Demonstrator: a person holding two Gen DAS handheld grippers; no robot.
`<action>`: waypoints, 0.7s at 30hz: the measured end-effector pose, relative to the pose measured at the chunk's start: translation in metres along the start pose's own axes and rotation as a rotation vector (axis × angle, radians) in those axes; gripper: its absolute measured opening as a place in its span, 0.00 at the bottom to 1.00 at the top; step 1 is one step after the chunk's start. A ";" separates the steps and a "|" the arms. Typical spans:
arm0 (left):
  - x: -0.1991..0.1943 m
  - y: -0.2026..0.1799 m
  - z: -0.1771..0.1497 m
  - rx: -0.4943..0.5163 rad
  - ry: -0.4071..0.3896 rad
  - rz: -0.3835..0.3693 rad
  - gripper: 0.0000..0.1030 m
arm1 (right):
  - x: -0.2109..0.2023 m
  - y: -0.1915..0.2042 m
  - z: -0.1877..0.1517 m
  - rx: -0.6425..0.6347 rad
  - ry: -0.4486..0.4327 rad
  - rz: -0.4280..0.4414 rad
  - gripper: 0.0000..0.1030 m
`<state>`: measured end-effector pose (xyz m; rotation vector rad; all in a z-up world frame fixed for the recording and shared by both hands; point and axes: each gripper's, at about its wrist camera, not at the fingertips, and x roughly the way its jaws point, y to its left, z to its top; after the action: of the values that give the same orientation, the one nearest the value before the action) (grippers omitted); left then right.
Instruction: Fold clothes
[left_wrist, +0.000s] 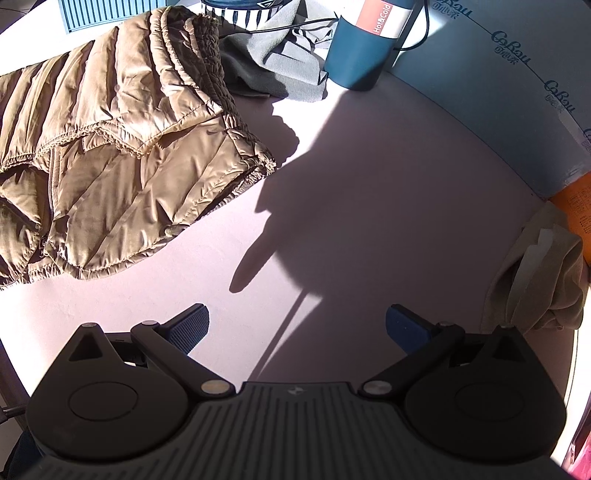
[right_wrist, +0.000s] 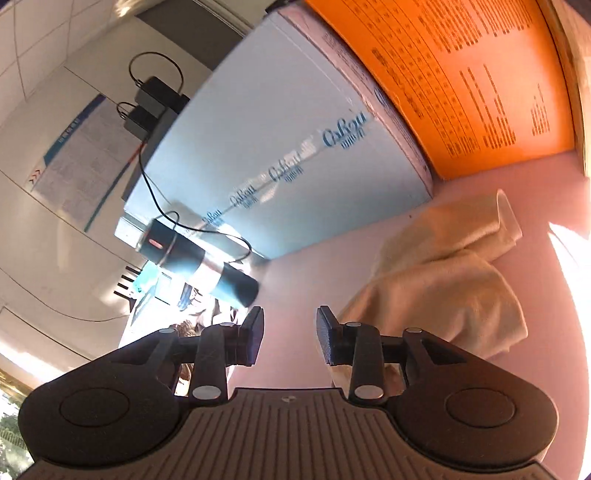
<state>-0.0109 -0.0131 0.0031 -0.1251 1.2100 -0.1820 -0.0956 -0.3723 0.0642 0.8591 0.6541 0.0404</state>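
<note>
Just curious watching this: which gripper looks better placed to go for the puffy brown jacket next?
Probably the left gripper: it's open and empty, with the brown quilted jacket close ahead. The right gripper faces a cream cloth instead.

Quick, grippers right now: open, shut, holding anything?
Left gripper: wide open, empty, above the table.
Right gripper: partly open, nothing between its fingers.

We are looking at an office-like room: a wall notice board (right_wrist: 77, 155), stacked cartons (right_wrist: 280, 147) and a work table (left_wrist: 369, 184).
</note>
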 end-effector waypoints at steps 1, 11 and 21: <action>-0.001 0.000 0.000 0.001 -0.001 0.000 1.00 | 0.013 -0.006 -0.010 0.028 0.030 -0.014 0.31; 0.000 0.002 0.004 0.003 0.004 0.001 1.00 | 0.072 -0.010 -0.026 -0.021 0.020 -0.209 0.53; 0.005 -0.001 0.006 0.015 0.025 -0.005 1.00 | 0.045 -0.039 -0.027 0.128 -0.027 0.028 0.08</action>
<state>-0.0038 -0.0155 0.0011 -0.1131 1.2327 -0.1980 -0.0827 -0.3667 0.0002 0.9908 0.6248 0.0123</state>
